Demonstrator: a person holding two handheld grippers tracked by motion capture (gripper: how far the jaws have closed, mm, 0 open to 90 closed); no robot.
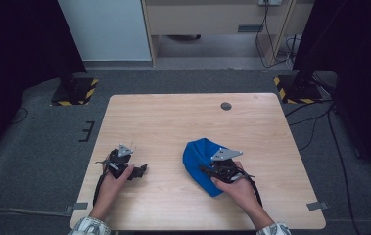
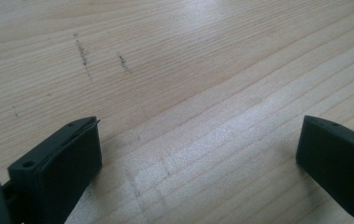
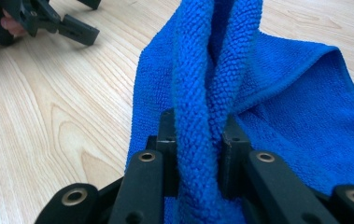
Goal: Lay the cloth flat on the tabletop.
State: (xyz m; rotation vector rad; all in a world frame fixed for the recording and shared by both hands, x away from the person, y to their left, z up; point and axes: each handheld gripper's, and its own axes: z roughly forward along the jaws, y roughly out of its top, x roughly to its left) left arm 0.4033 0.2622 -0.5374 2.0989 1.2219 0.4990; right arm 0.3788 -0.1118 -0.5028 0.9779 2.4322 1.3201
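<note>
While its jaws pinch a bunched fold of the blue microfibre cloth (image 3: pixel 198 112), the right gripper (image 1: pixel 218 169) lifts that fold above the rest, which lies on the right half of the pale wooden table (image 1: pixel 173 122). This looks like mid-fold; next, the pinched fold likely needs carrying across and laying flat. Well apart on the left, the left gripper (image 1: pixel 124 164) rests with jaws spread over bare wood. Grey carpet surrounds the table.

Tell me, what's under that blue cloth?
The bare wooden table lies around the blue cloth. The right gripper pinches a raised fold. Anything beneath the cloth is covered.
</note>
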